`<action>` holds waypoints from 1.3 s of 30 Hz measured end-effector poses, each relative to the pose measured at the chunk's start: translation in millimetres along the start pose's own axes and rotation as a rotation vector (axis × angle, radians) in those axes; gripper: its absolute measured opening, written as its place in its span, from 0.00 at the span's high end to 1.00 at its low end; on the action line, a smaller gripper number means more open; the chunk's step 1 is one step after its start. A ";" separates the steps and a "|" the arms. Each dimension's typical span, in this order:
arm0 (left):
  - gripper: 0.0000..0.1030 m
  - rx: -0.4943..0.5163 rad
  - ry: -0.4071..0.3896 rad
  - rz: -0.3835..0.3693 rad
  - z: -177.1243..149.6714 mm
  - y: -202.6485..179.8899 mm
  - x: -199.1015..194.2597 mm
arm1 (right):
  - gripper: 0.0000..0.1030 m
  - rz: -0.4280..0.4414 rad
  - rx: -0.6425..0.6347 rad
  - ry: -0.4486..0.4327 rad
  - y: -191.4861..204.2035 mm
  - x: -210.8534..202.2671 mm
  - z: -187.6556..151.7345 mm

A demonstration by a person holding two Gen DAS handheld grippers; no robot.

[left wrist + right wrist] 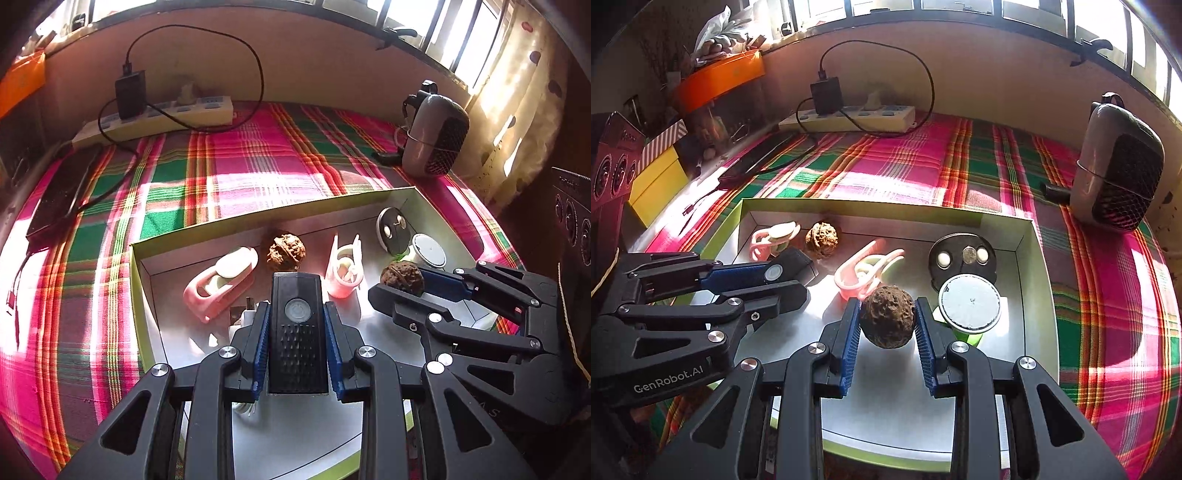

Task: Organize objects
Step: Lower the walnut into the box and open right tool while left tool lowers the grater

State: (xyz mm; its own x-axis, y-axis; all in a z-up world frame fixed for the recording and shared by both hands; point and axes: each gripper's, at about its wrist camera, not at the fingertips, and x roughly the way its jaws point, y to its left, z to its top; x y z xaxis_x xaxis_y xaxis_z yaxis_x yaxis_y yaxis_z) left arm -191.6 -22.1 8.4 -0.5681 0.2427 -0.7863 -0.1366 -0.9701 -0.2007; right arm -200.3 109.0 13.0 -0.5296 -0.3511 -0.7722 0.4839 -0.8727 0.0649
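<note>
A shallow white box with green rim (135,280) (1039,266) lies on the plaid cloth. My left gripper (297,321) is shut on a black device with a round power button (297,332) (786,271), held over the box. My right gripper (886,321) (402,284) is shut on a brown walnut (888,319) (402,277), also over the box. A second walnut (286,251) (822,236), two pink clips (221,284) (345,269) (866,273), a black disc (962,258) and a white round lid (969,302) lie in the box.
A power strip with black charger and cable (162,114) (849,114) lies along the far wall. A black phone (59,192) lies at the left. A grey mesh speaker (1119,177) (434,136) stands at the right. Yellow and orange boxes (657,181) are at the far left.
</note>
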 end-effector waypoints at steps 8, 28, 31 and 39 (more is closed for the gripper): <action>0.75 0.013 -0.003 0.017 0.6 -1.1 2.5 | 0.71 -0.013 -0.011 0.005 0.9 5.8 -0.1; 0.75 0.029 -0.001 0.032 -0.3 -5.1 5.4 | 0.71 -0.030 -0.023 0.000 3.5 8.6 -1.3; 0.75 0.028 -0.001 0.034 -0.1 -5.0 5.3 | 0.70 -0.038 -0.022 0.000 3.6 8.6 -1.3; 0.75 0.019 -0.001 0.033 0.1 -4.1 4.4 | 0.62 -0.056 -0.015 0.000 2.5 7.6 -1.8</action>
State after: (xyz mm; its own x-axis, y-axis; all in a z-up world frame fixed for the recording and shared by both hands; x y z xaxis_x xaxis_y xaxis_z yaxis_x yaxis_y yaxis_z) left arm -193.6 -17.0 5.8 -0.5733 0.2102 -0.7919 -0.1331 -0.9776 -0.1632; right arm -201.8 104.8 6.2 -0.5563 -0.3016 -0.7743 0.4637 -0.8859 0.0119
